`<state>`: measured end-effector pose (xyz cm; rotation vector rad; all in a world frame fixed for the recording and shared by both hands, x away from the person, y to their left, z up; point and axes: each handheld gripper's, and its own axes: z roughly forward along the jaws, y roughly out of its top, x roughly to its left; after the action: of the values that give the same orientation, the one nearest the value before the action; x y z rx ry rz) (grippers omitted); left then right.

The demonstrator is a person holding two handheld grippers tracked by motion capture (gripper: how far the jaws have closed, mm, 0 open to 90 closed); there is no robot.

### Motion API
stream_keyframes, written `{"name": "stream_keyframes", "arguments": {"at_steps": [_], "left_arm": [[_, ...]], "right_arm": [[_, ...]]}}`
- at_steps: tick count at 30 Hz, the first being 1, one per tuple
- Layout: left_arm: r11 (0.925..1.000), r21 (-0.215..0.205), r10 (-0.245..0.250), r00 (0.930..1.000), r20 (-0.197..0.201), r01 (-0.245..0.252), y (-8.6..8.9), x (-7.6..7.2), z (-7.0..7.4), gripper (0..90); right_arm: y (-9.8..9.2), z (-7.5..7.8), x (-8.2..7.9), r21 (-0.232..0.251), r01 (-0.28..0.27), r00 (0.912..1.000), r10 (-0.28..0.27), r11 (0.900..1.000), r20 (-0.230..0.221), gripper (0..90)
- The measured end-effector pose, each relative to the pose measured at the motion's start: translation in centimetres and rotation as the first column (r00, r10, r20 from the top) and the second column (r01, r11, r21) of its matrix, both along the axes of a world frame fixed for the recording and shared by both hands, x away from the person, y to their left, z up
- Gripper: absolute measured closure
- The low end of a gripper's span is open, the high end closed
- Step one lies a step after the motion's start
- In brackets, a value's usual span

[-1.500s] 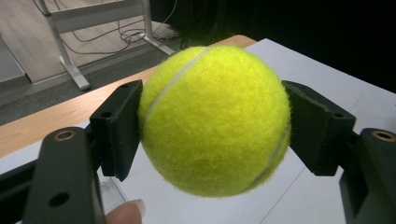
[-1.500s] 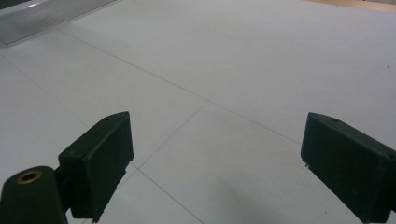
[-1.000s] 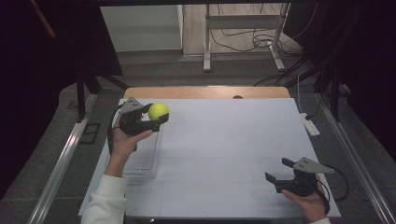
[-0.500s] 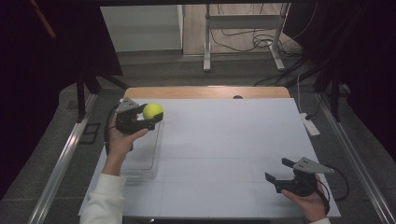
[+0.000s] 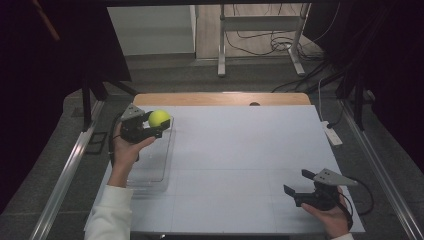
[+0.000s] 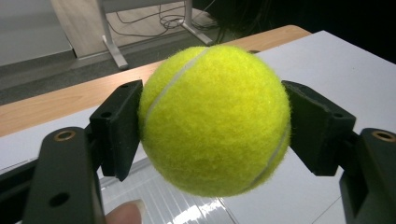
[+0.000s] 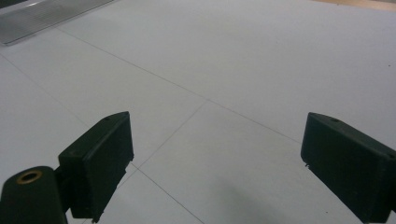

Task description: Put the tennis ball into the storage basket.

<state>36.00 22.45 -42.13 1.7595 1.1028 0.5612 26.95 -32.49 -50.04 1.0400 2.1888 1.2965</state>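
Already lifted: tennis ball [image 6: 214,119] clamped in left gripper [image 5: 150,125], held over clear tray [image 5: 152,172] at table's [image 5: 240,150] far left. Placing remains. Right gripper [image 5: 306,187] gapes empty, near right.

Yellow-green fuzzy ball [image 6: 215,119] with a thin white curvy line between black jaws, white table [image 5: 240,150] with wood-brown far edge
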Motion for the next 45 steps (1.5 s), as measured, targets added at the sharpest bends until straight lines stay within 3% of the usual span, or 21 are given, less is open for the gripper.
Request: {"name": "stream_keyframes", "arguments": {"at_steps": [16, 19, 25, 35, 45], "left_arm": [[0.9982, 0.02, 0.057, 0.9982, -0.02, -0.056, 0.6, 0.5, -0.5, 26.7], [0.9968, 0.018, 0.079, 0.9959, -0.045, -0.078, 0.8, 0.8, -0.8, 26.7], [0.9955, 0.028, 0.092, 0.9943, -0.054, -0.09, 0.8, 1.0, -0.9, 26.7], [0.9864, 0.051, 0.161, 0.9795, -0.121, -0.156, 2.1, 2.5, -1.9, 26.6], [0.9805, 0.085, 0.189, 0.9704, -0.151, -0.177, 3.0, 3.4, -2.0, 26.6]], "right_arm": [[0.0, 0.0, 0.0, 0.007, -0.007, 1.0, 0.007, 1.0, -0.001, 9.2], [0.0, 0.0, 0.1, 0.016, -0.007, 1.0, 0.007, 1.0, -0.003, 9.2], [0.1, 0.0, 0.0, 0.009, -0.009, 1.0, 0.009, 1.0, 0.0, 9.2], [0.1, 0.0, 0.0, 0.01, -0.023, 0.9997, 0.023, 1.0, -0.004, 9.2], [0.2, 0.0, 0.0, 0.009, -0.02, 0.9998, 0.02, 1.0, -0.005, 9.2]]}}
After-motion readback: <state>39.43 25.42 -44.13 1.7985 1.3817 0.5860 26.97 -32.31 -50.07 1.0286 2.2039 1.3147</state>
